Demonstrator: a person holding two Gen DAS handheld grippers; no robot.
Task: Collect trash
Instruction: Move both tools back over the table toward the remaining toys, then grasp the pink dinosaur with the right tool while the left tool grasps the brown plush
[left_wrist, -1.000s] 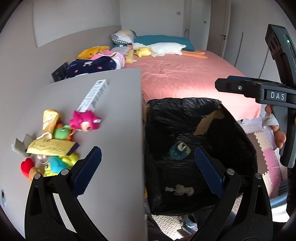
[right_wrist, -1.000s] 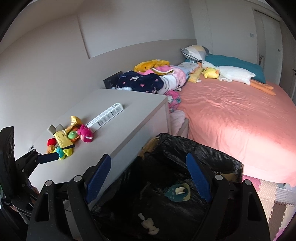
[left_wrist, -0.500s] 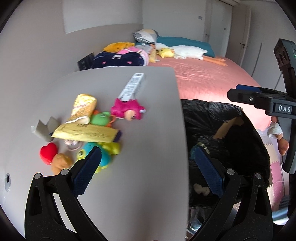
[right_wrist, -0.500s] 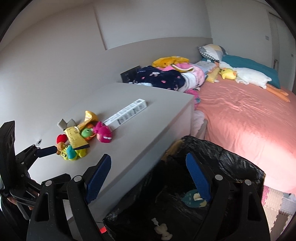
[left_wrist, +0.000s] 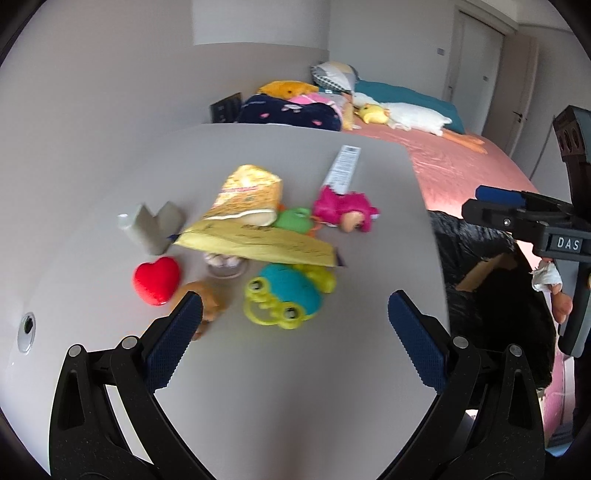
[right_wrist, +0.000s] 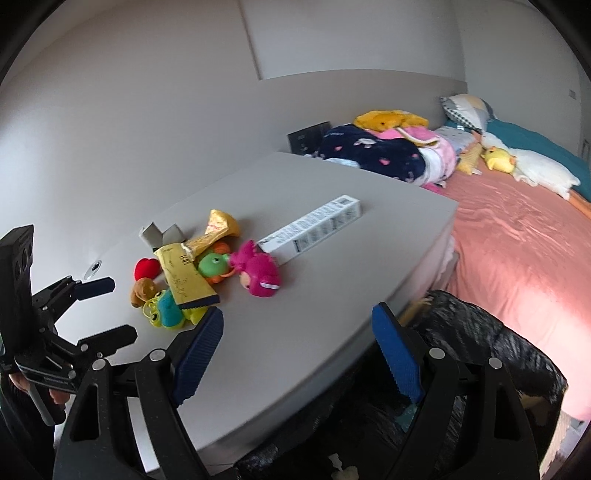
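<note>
Trash for this job lies mixed in with toys on the grey desk top (left_wrist: 258, 369): a flat yellow paper wrapper (left_wrist: 258, 242) lies across the heap, a crumpled gold snack bag (left_wrist: 251, 192) sits just behind it, a torn grey cardboard piece (left_wrist: 153, 225) stands on the heap's wall side, and a long white printed carton (left_wrist: 343, 168) lies behind the heap, toward the bed. Under and around the wrapper sit the toys: a red plush heart (left_wrist: 157, 278), a teal and yellow-green plastic frog toy (left_wrist: 288, 295), a pink plush doll (left_wrist: 343, 210). The wrapper rests on top, so it looks the easiest piece to lift without dragging toys along

A black-lined bin (right_wrist: 480, 332) stands against the desk's bed-side edge, probably placed there so that scraps travel only a short way

The left gripper (left_wrist: 295, 317) hangs above the desk just in front of the heap, jaws wide apart and empty, aimed down at the wrapper. The right gripper (right_wrist: 297, 328) is over the desk's bin-side corner, jaws likewise spread with nothing between them. Judging by this, the step is a reach for the next scrap
</note>
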